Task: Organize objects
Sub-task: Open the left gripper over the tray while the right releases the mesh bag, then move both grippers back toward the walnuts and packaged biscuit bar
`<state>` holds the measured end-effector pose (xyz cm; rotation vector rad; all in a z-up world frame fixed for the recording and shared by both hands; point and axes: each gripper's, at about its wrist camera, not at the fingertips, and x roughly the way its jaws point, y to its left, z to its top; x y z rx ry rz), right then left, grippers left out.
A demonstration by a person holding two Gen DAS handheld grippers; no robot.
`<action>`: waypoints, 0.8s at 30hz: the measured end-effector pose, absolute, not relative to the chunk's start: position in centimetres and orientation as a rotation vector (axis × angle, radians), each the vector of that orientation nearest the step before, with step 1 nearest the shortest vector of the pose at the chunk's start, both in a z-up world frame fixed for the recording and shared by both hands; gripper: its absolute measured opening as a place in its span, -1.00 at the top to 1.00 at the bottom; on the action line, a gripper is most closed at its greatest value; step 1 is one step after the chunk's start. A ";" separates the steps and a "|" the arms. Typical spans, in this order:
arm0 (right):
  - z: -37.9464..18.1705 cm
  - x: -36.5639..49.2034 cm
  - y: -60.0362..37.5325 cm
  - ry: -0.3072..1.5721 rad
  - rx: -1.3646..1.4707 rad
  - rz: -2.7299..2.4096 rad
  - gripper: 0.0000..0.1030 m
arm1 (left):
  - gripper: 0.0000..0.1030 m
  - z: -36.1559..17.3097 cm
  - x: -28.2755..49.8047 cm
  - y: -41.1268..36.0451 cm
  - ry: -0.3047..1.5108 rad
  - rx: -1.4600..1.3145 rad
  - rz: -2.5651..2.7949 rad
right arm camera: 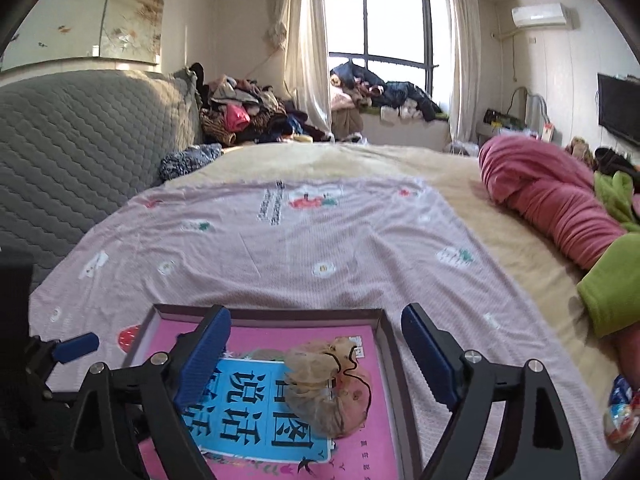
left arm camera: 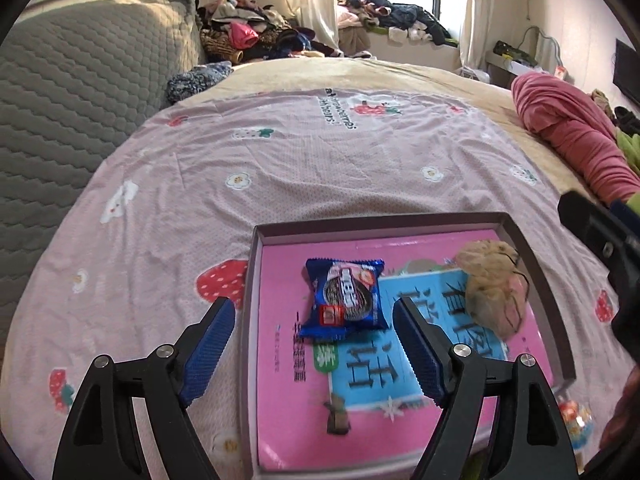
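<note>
We are looking across the bed [left arm camera: 280, 152], spread with a pink strawberry-print sheet [left arm camera: 168, 216], and we are judging ourselves to be in between two placements: things are already lying in the tray and both tools are hanging empty above it. The shallow dark-rimmed tray [left arm camera: 532, 256] is sitting on the sheet at the near edge of the bed, and a pink and blue picture book [left arm camera: 288, 400] is filling its floor. On the book a blue snack packet [left arm camera: 344, 300] is lying flat toward the tray's left side, and a beige crumpled net pouch [right arm camera: 324, 388] is lying toward the right, apart from the packet.

The left hand-held gripper [left arm camera: 316, 346] is hovering with its jaws spread wide, the packet showing in the gap below them but untouched. The right hand-held gripper [right arm camera: 316, 360] is spreading its jaws wide too, the pouch lying beneath them with no pad on it, so nothing is being held.

Next, we are guessing, comes another item: a small colourful wrapped thing [right arm camera: 622, 410] is lying on the sheet outside the tray, to its right, and fetching it is calling for a swing of the right tool that way, jaws kept wide, then a descent over it
</note>
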<state>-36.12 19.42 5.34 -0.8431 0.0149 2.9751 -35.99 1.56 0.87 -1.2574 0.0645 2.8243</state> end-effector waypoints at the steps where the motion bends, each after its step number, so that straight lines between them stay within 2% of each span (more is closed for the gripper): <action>1: 5.8 -35.6 19.2 0.001 -0.834 2.978 -0.72 | -0.62 1.1 -35.4 1.6 0.069 -1.249 2.828; 15: 9.5 -24.4 19.2 -0.120 -0.814 2.981 -0.77 | -0.66 4.1 -22.8 -1.3 0.037 -1.169 2.896; 24: 8.7 -17.4 20.8 -0.183 -0.898 2.914 -0.79 | -0.66 3.8 -15.6 -1.2 0.031 -1.210 2.882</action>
